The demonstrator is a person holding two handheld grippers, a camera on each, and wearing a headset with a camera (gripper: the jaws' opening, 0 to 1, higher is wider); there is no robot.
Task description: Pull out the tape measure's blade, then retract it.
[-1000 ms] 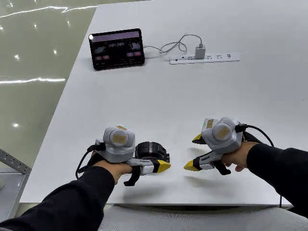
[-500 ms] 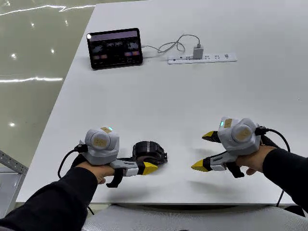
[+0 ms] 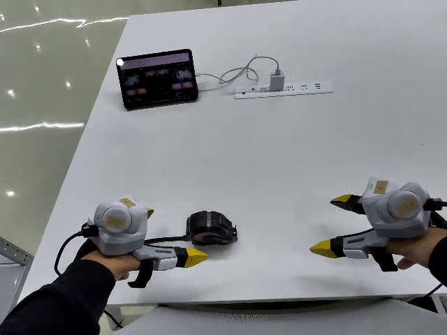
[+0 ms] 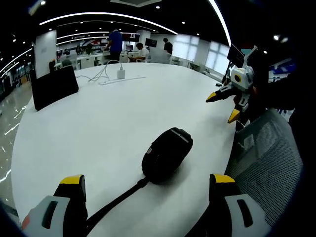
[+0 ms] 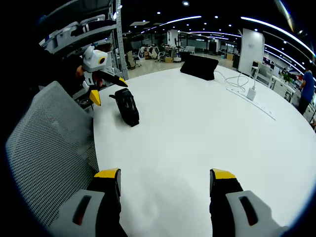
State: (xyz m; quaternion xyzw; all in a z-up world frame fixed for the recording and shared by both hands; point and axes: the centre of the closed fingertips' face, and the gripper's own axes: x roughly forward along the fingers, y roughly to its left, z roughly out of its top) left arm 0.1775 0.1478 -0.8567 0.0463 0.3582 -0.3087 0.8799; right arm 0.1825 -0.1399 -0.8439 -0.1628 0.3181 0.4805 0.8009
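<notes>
Both grippers have spread apart: the left gripper (image 3: 171, 234), jaws wide and empty, now has the tape measure (image 3: 209, 228) just ahead of its tips (clearly the nearer one), while the right gripper (image 3: 332, 223), equally wide and empty, sits well off.

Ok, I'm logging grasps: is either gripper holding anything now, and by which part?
Nothing is held. The left gripper and right gripper are both open; the tape measure lies on the table, ahead of the left jaws.
</notes>
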